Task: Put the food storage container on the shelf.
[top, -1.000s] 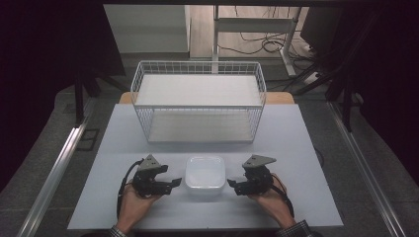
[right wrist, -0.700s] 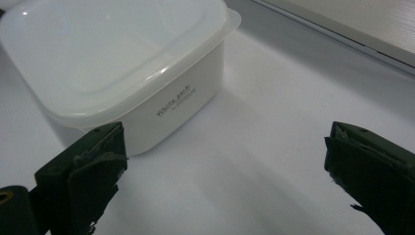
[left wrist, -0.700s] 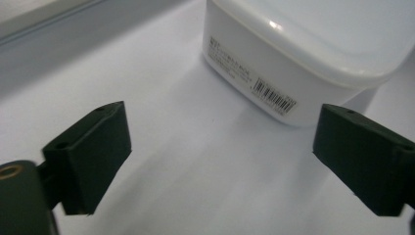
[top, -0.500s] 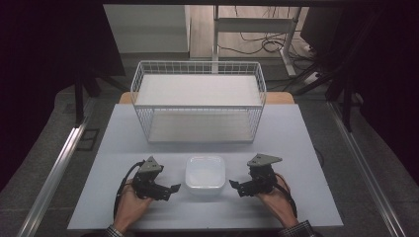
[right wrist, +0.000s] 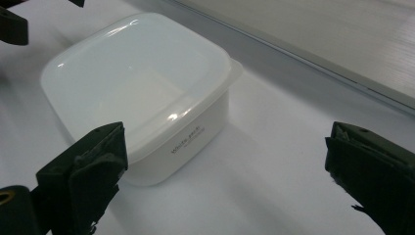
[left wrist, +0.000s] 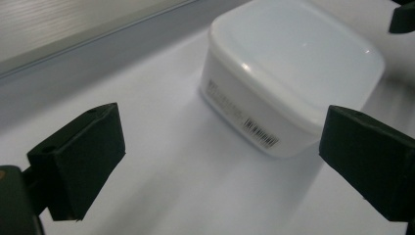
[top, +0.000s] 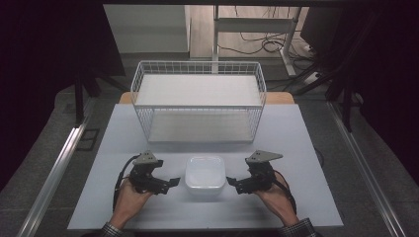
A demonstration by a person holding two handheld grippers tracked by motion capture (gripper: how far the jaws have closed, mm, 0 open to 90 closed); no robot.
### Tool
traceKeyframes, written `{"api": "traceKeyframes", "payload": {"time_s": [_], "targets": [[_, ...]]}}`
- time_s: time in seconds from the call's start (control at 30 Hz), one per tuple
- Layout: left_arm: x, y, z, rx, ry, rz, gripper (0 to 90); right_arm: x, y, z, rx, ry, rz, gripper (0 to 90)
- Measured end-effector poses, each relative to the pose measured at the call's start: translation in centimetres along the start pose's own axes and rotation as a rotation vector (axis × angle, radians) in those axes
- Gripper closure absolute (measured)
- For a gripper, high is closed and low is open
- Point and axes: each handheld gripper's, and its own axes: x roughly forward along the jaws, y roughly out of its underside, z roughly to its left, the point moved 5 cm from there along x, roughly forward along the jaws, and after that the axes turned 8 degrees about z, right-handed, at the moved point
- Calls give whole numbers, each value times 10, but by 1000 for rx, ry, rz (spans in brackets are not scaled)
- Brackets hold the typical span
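Grippers flank one white lidded container (top: 203, 174) on the pale table (top: 306, 148), each aimed inward at it. Left gripper (top: 170, 182) sits just beside the container's left wall, right gripper (top: 231, 182) just beside its right wall; neither touches it. Both stand with jaws spread wide and nothing between them, as each gripper view confirms: the left gripper view shows the barcode side of the container (left wrist: 288, 73) ahead of parted jaws, the right gripper view its printed side (right wrist: 142, 93).

The container rests near the table's front edge, well in front of the white wire basket (top: 198, 101), which stands behind it toward the far side.

The step in hand appears to be a two-sided pickup. Done well, it likely means bringing both grippers in level and together, seating the jaws on opposite walls or under the lid's rim so the smooth plastic does not skid or tip, and squeezing gently so the lid stays on.

Counted: one container, one lid, one basket, two grippers, two hands.
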Motion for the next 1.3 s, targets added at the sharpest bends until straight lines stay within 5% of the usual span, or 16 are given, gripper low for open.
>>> {"api": "traceKeyframes", "payload": {"time_s": [0.3,0.53,0.63,0.77,0.9,1.03,1.17,1.3], "targets": [[16,-24,-11,35,38,22,64,4,-16,11,1,-16,14,9],[35,-33,-10,52,58,65,106,20,-23,19,35,-48,85,122],[43,-30,-9,37,86,99,143,26,-20,17,60,-82,93,155],[46,-26,-11,-37,188,126,189,33,-18,17,122,-185,112,250],[41,-24,-13,-72,183,133,244,32,-16,18,185,-230,137,318],[29,-19,-16,-116,172,112,480,21,-14,18,227,-226,158,500],[18,-15,-20,-139,160,88,620,10,-12,20,247,-227,141,623],[14,-17,-23,-149,128,61,661,6,-13,23,254,-189,125,662]]}}
